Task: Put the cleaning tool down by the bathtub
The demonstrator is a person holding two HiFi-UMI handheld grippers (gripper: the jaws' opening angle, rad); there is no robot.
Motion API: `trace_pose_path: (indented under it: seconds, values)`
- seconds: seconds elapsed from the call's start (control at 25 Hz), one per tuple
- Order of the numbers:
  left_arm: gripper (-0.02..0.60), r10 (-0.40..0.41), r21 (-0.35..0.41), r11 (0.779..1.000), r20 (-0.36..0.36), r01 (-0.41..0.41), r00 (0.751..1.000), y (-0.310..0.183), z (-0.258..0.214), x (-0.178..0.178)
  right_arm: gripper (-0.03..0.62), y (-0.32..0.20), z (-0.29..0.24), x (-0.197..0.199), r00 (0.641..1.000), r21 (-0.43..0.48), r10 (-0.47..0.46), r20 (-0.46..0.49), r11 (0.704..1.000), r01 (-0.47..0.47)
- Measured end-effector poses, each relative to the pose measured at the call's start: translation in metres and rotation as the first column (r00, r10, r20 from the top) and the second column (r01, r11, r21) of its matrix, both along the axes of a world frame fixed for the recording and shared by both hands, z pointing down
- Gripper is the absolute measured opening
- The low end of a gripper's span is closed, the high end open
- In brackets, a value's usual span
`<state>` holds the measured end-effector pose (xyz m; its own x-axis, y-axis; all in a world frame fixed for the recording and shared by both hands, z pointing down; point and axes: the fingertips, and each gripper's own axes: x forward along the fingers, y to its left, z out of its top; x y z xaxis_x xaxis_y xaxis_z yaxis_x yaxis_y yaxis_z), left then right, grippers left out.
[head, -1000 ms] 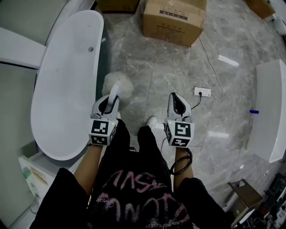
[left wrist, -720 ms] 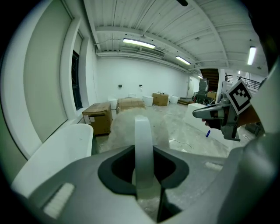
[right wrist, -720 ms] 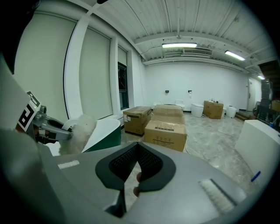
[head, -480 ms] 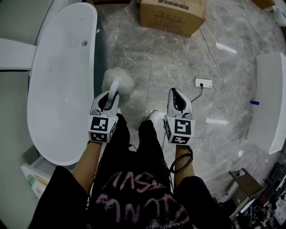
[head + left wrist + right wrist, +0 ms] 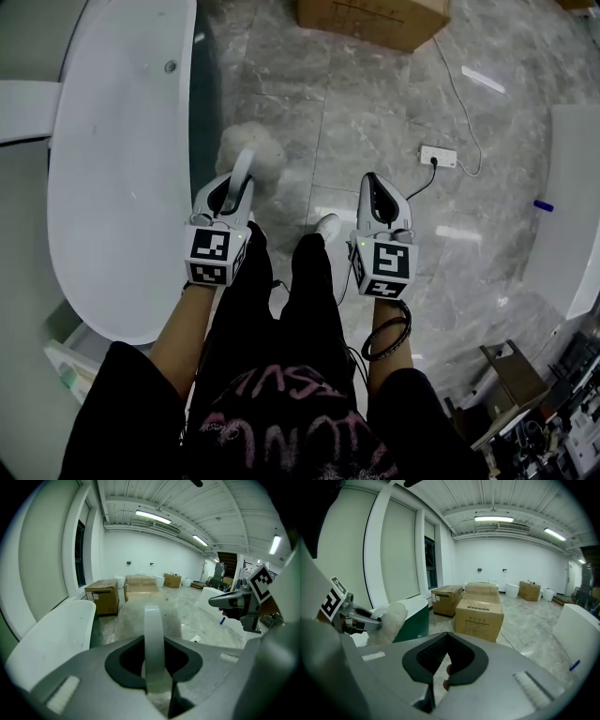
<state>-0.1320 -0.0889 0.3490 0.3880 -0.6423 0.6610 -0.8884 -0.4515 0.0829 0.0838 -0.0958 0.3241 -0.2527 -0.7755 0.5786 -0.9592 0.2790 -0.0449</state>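
The cleaning tool is a fluffy white pad (image 5: 251,150) on a curved white handle (image 5: 243,169). My left gripper (image 5: 234,186) is shut on that handle, holding the pad above the marble floor just right of the white bathtub (image 5: 112,187). In the left gripper view the handle (image 5: 152,644) stands upright between the jaws, with the tub (image 5: 51,639) at the left. My right gripper (image 5: 373,183) hangs over the floor to the right, shut with nothing in it. From the right gripper view the pad (image 5: 391,616) shows at the left, in front of the tub's green side (image 5: 415,616).
A cardboard box (image 5: 375,19) stands on the floor ahead. A white power strip (image 5: 439,156) with its cable lies on the floor to the right. A white fixture (image 5: 574,216) with a blue item (image 5: 544,205) lines the right edge. The person's shoe (image 5: 327,225) is between the grippers.
The view has shifted forward along the tub, so the box has slid toward the top edge. Both grippers keep their pose, and the left one still holds the tool.
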Motion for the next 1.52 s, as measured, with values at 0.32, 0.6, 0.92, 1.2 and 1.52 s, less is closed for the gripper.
trace_pose_path:
  seconds: [0.32, 0.6, 0.92, 1.2, 1.52]
  values:
    - [0.084, -0.028, -0.033, 0.999, -0.002, 0.028, 1.000, -0.004, 0.042, -0.002, 0.024, -0.002, 0.043, 0.004, 1.000, -0.024, 0.016, 0.023, 1.000, -0.015]
    - [0.084, -0.013, -0.070, 0.997, 0.006, 0.013, 1.000, -0.005, 0.081, 0.005, 0.024, -0.004, 0.080, 0.007, 0.999, -0.056, 0.030, 0.031, 0.998, -0.028]
    - [0.084, -0.031, -0.110, 0.993, 0.012, 0.032, 0.999, 0.003, 0.136, 0.005, 0.025, 0.003, 0.129, -0.003, 0.998, -0.088, 0.031, 0.047, 0.996, -0.027]
    - [0.084, -0.042, -0.158, 0.986, 0.026, 0.046, 0.999, 0.012, 0.193, 0.008, 0.025, 0.009, 0.180, -0.004, 0.998, -0.127, 0.027, 0.057, 0.992, -0.020]
    - [0.084, -0.052, -0.193, 0.980, 0.037, 0.058, 0.998, 0.019, 0.263, 0.014, 0.025, 0.028, 0.249, -0.003, 0.998, -0.184, 0.022, 0.061, 0.983, -0.010]
